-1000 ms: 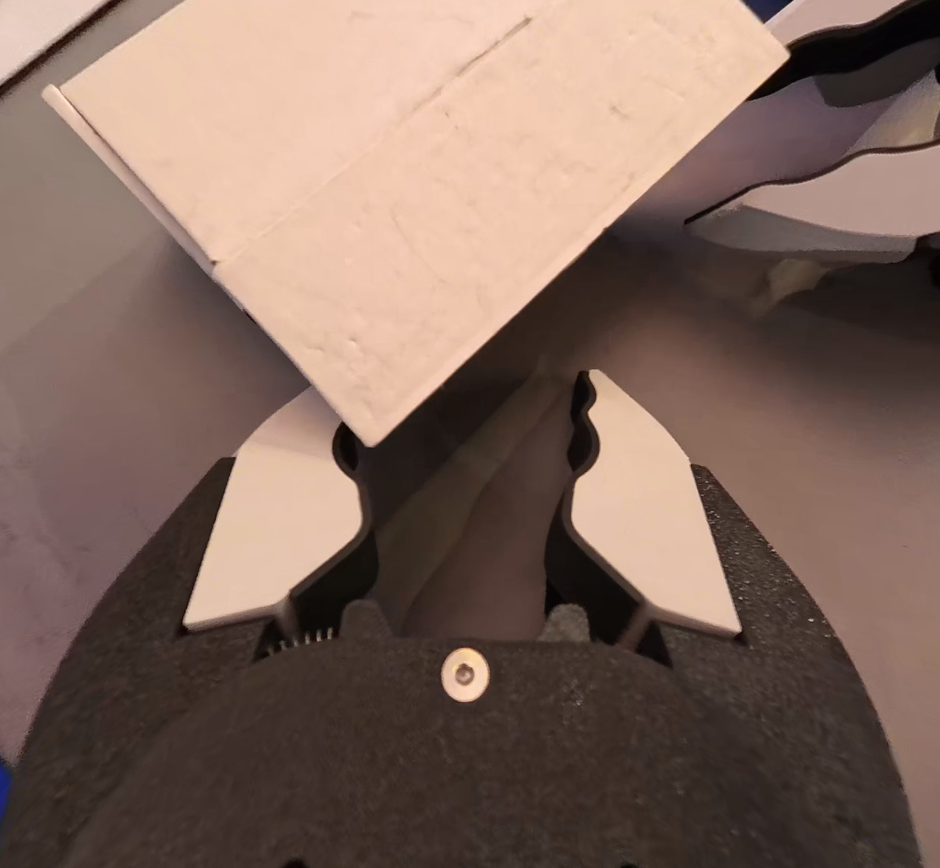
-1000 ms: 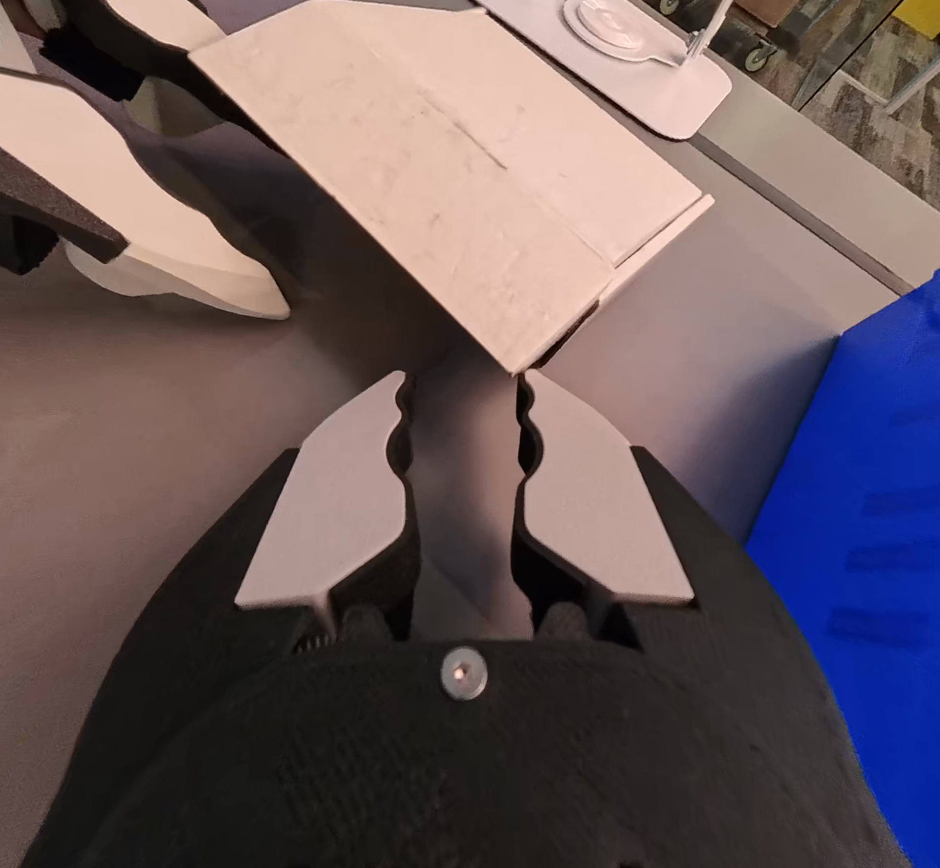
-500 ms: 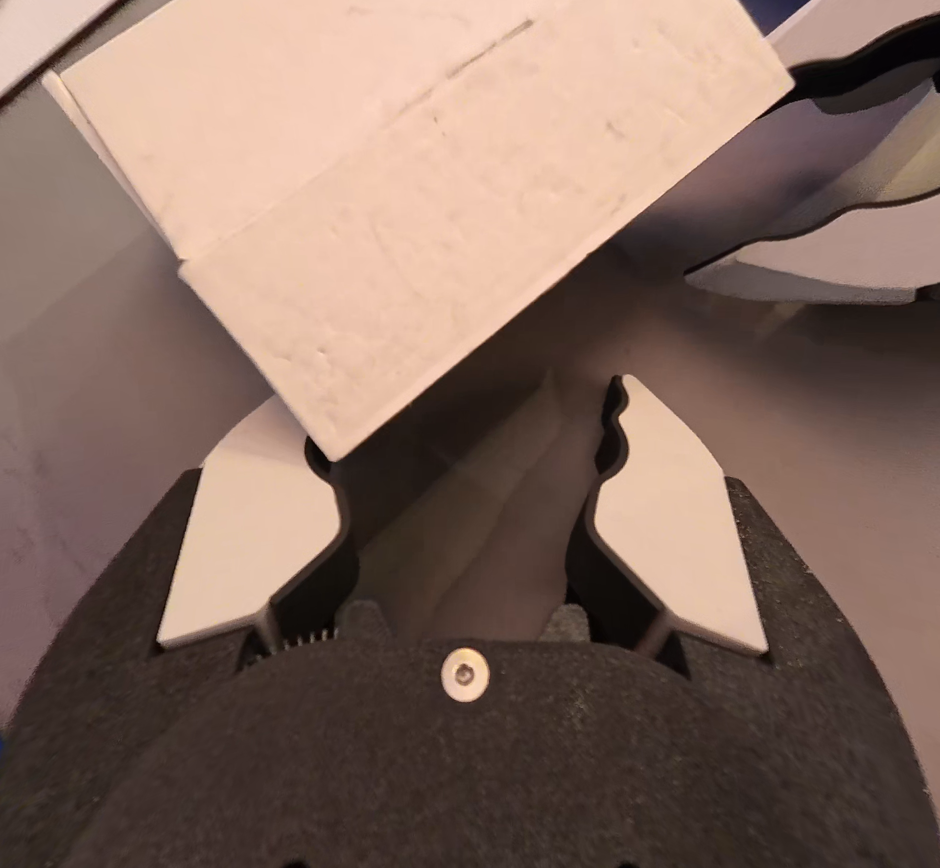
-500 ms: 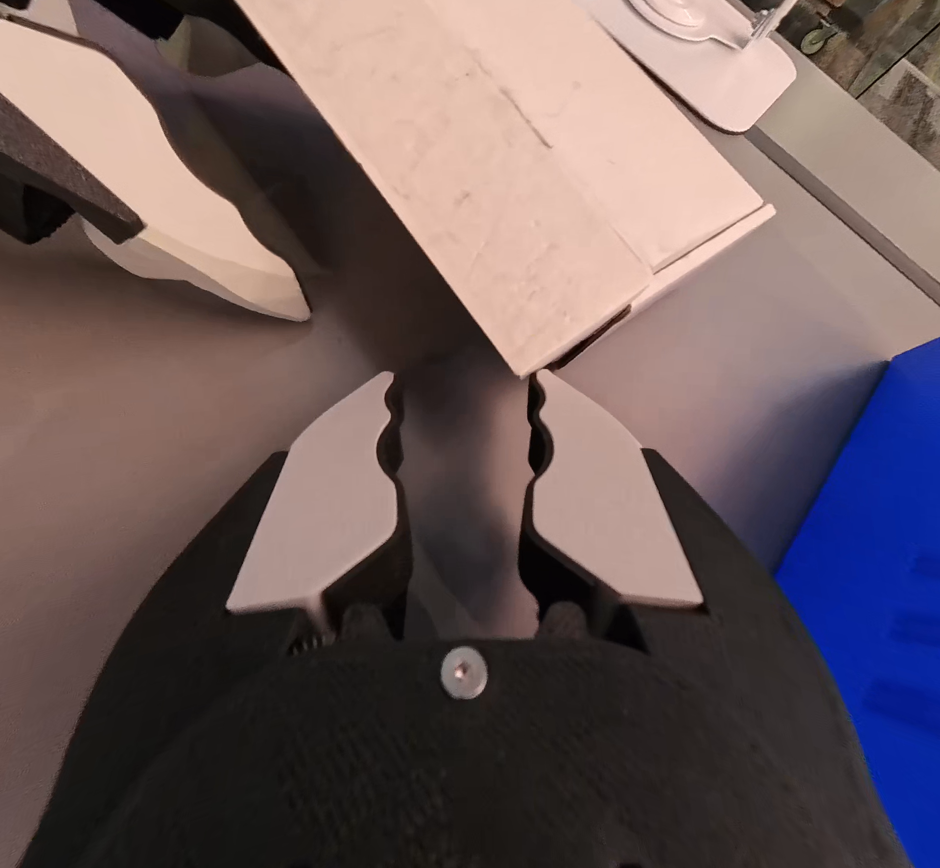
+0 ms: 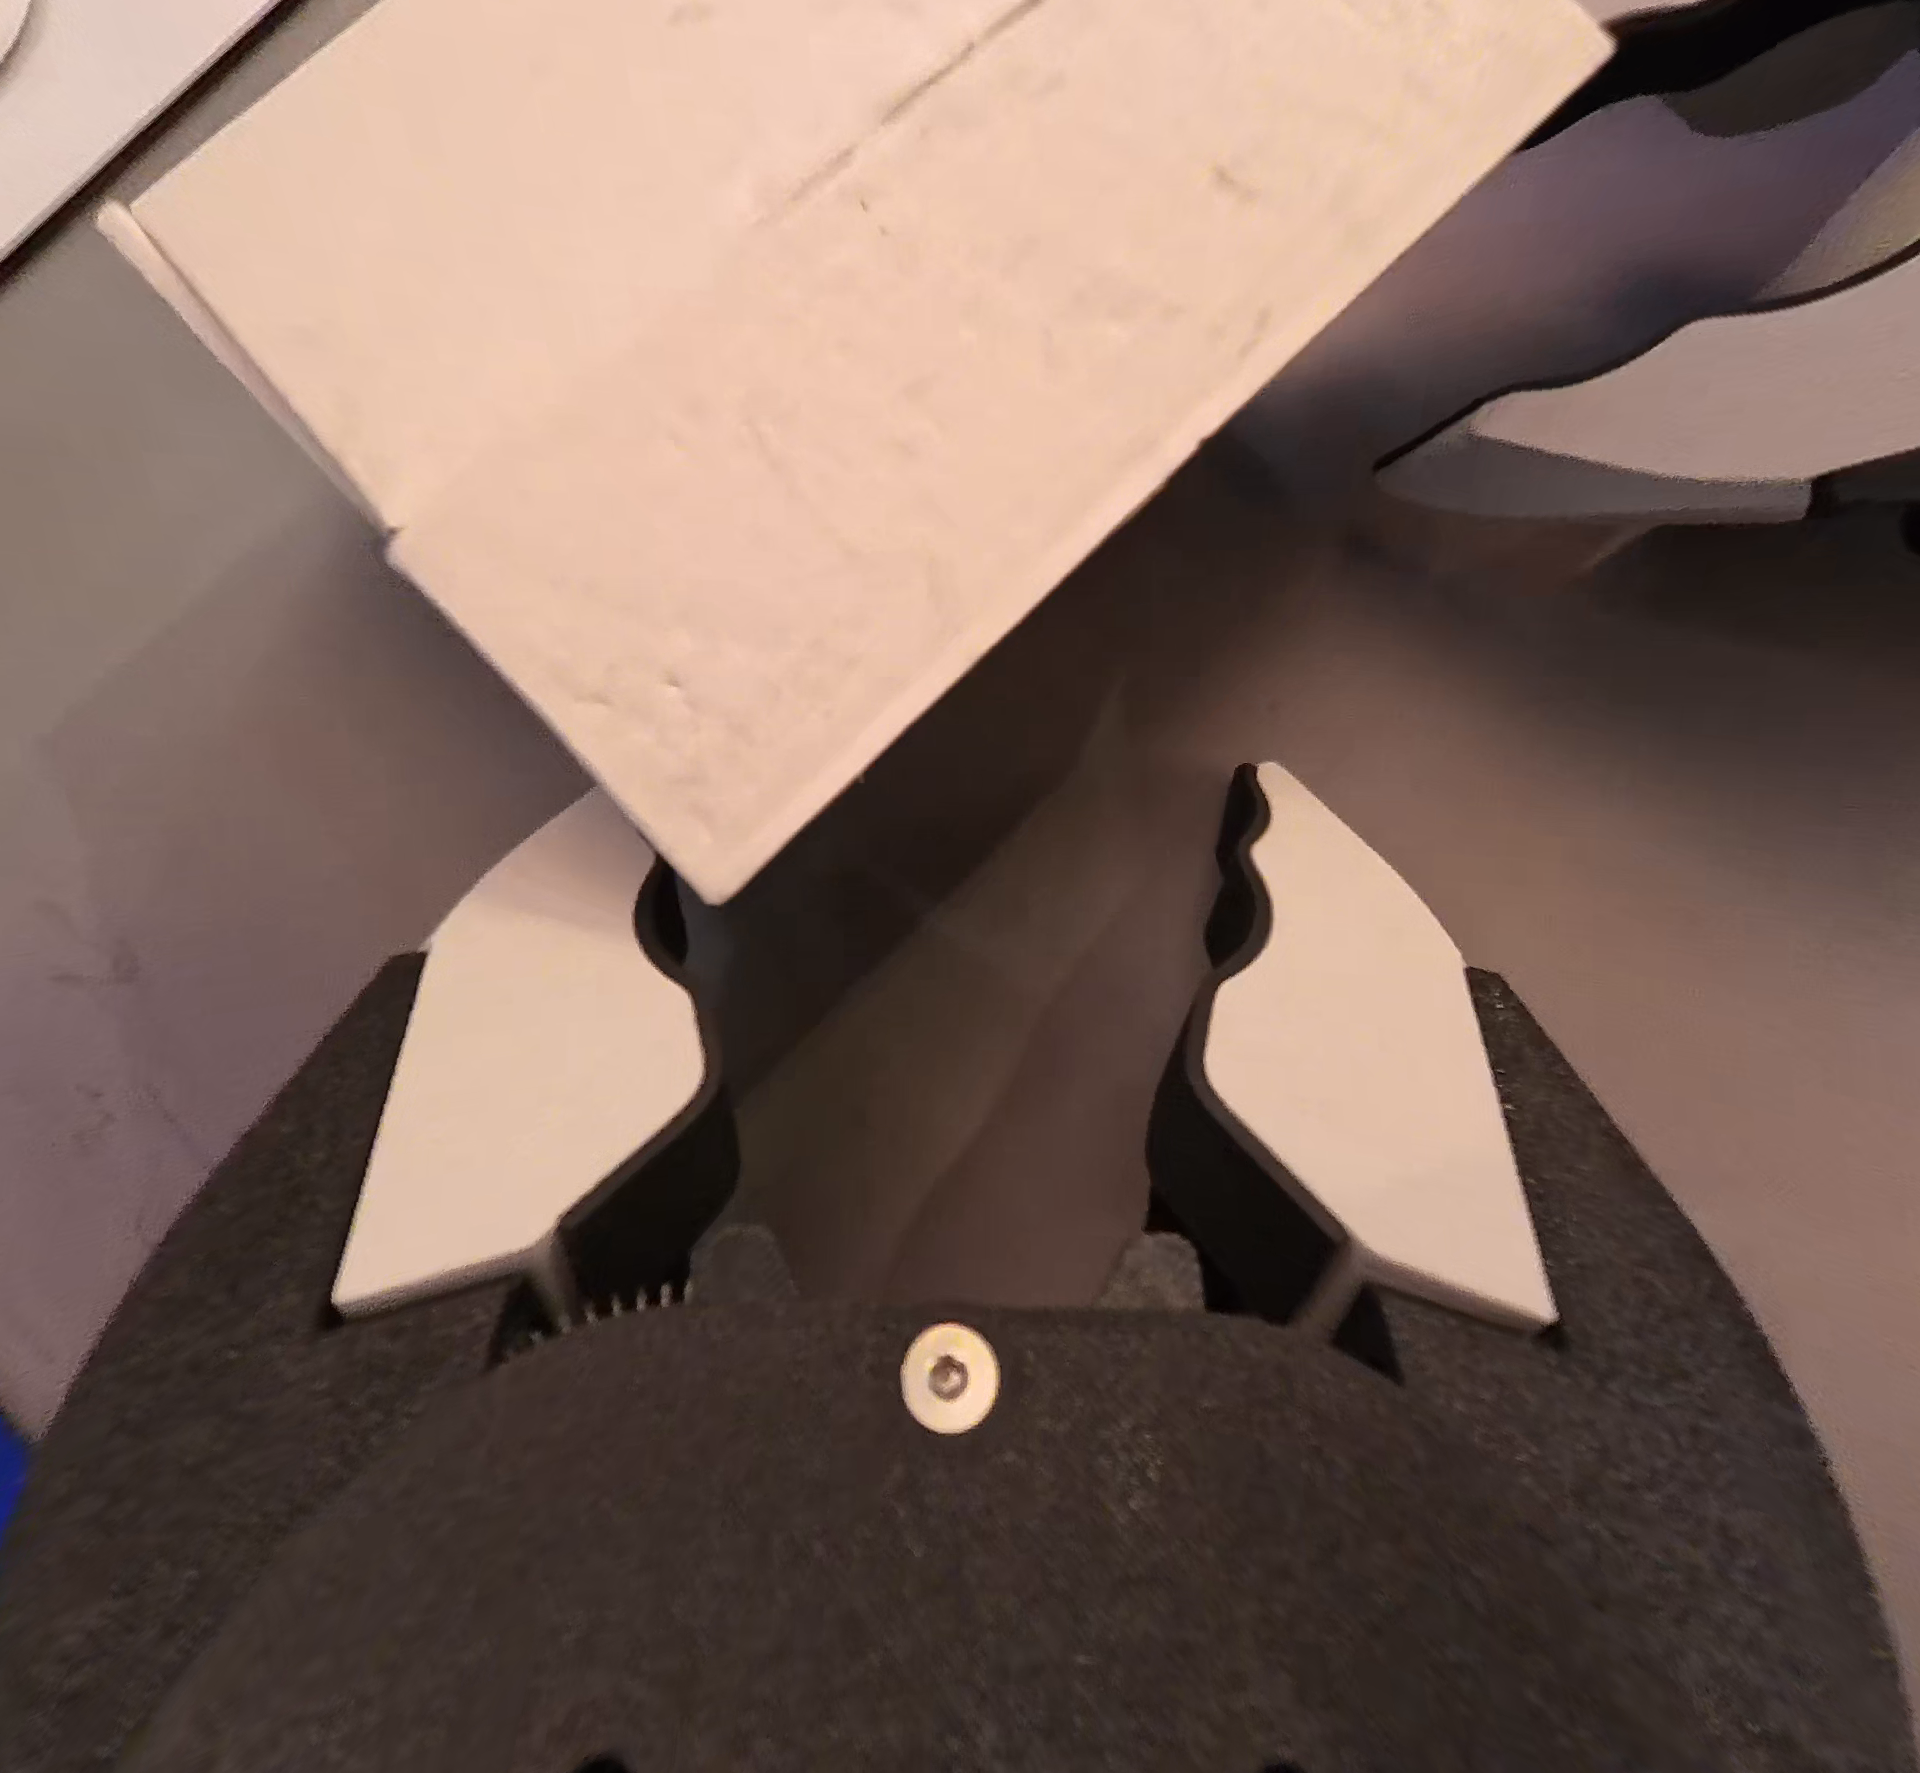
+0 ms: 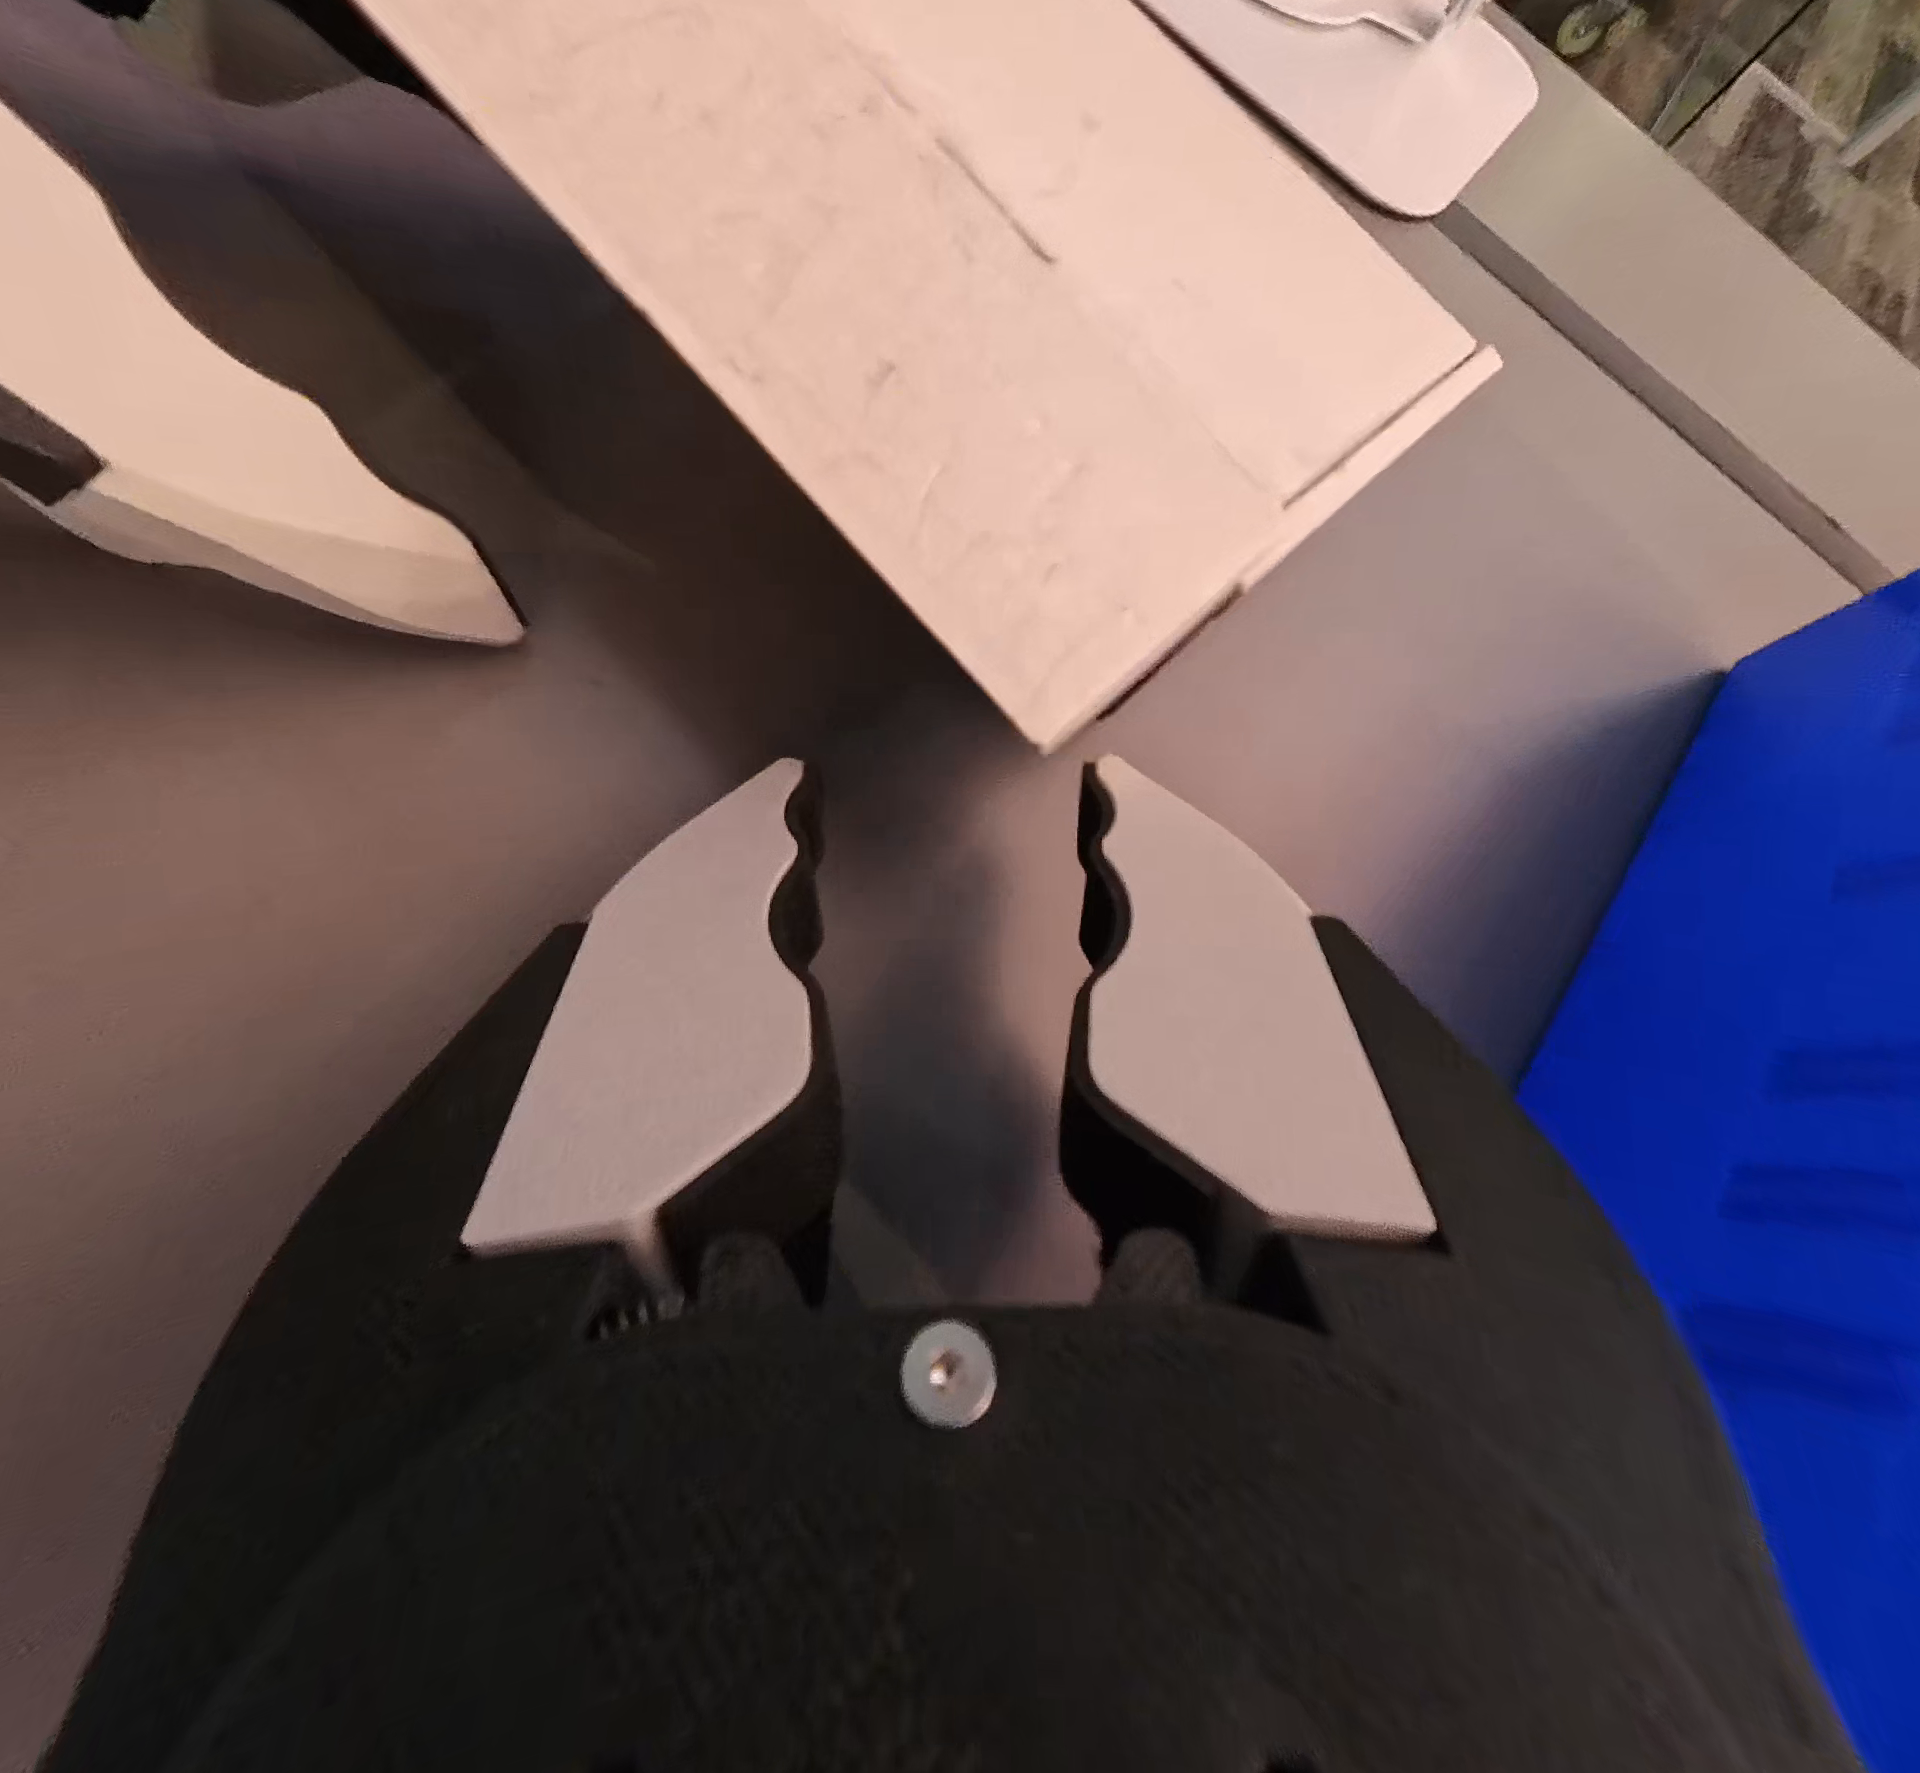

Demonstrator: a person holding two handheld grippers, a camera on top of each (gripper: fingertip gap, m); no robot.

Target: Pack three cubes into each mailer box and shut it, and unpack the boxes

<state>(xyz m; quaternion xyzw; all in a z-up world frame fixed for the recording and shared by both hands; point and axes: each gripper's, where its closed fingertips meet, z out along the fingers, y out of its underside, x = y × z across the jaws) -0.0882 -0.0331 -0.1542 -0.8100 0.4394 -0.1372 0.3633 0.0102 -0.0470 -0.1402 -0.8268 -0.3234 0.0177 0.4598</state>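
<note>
Left wrist view: the white mailer box (image 5: 831,352), lid down and apparently shut, is lying on the grey table (image 5: 208,705), filling the frame from 10 to 1 o'clock, its near corner overhanging the tip of the left finger. The left gripper (image 5: 956,850) is standing wide open and gripping nothing; whether that finger is touching the corner cannot be told from here. The right gripper (image 5: 1704,289) is showing at 2 o'clock, just beside the box's far-right corner.

Right wrist view: the same box (image 6: 894,289) is reaching from 11 to 2 o'clock, its lid edge lying slightly proud of the wall on the right side. The right gripper (image 6: 945,778) is sitting partly open and empty, its tips just short of the nearest corner. The left gripper (image 6: 260,518) is lying at 9 o'clock, a white stand base (image 6: 1382,61) at 1 o'clock, a blue bin (image 6: 1745,996) at 3 o'clock.

Judged step: opening or seating the lid. It is best done by steadying one corner with one tool while the other works the front flap squarely, avoiding crushing the card.
</note>
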